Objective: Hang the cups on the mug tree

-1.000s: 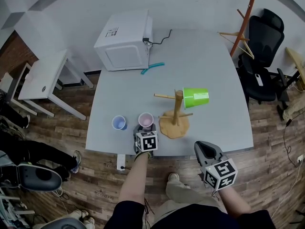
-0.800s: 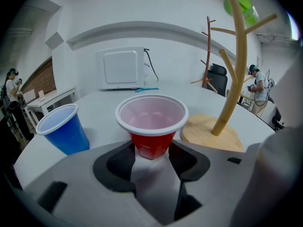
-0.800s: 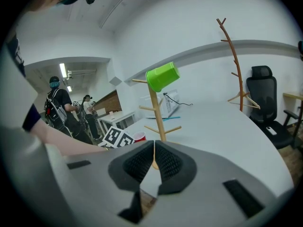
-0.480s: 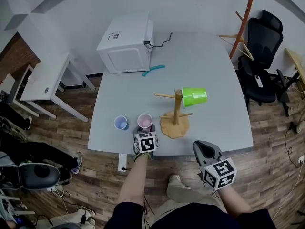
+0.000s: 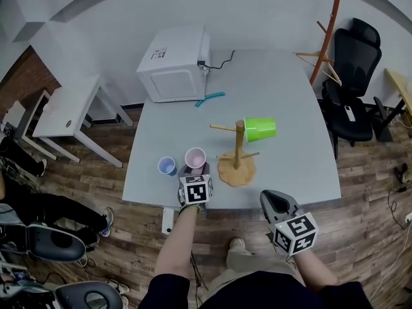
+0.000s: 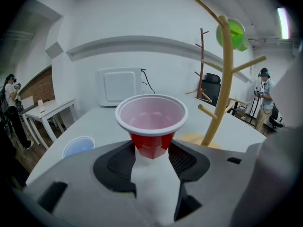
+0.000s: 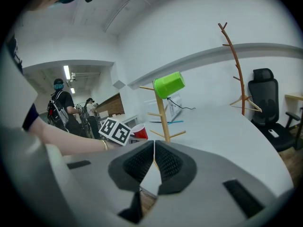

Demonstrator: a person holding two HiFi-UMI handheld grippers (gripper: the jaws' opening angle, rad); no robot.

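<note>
On the counter, an appliance sits at the far left corner, with a tool just before its right side. The mug tree stands near the middle of the near edge, a first cup hung on its right. Left of the tree, a second cup sits in the left claw. A third cup stands left of it, toward the near left corner. The right claw is off the near edge.
</note>
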